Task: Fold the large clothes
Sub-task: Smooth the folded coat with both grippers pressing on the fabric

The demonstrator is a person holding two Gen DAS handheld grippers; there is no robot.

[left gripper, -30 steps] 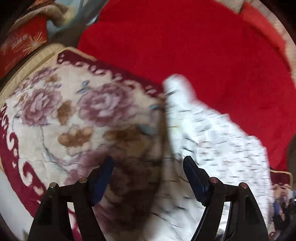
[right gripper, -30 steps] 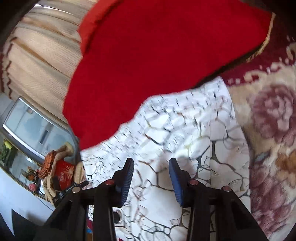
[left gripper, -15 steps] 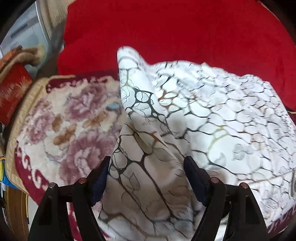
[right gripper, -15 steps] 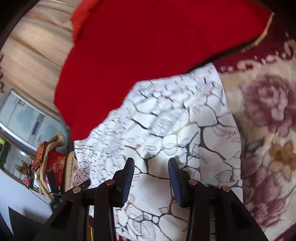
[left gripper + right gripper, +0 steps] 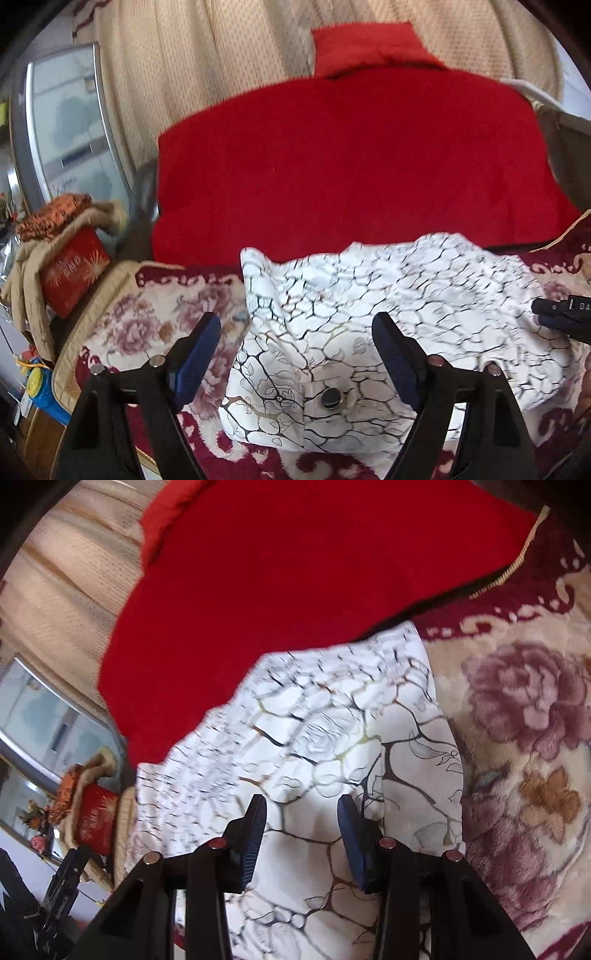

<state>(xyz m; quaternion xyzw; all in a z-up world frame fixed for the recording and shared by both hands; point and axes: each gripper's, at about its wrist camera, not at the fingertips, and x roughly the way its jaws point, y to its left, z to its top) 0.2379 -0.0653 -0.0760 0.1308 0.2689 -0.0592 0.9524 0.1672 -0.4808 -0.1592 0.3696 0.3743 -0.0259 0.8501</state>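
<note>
Left gripper (image 5: 295, 347) wide, jaws just opening, empty above white crackle-print garment (image 5: 369, 317); right gripper (image 5: 301, 830) narrow, grip unclear; grab edge squarely.

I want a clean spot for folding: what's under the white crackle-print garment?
The white crackle-print garment lies on a floral blanket, its far edge against a red blanket. Whatever lies beneath its middle is covered.
</note>
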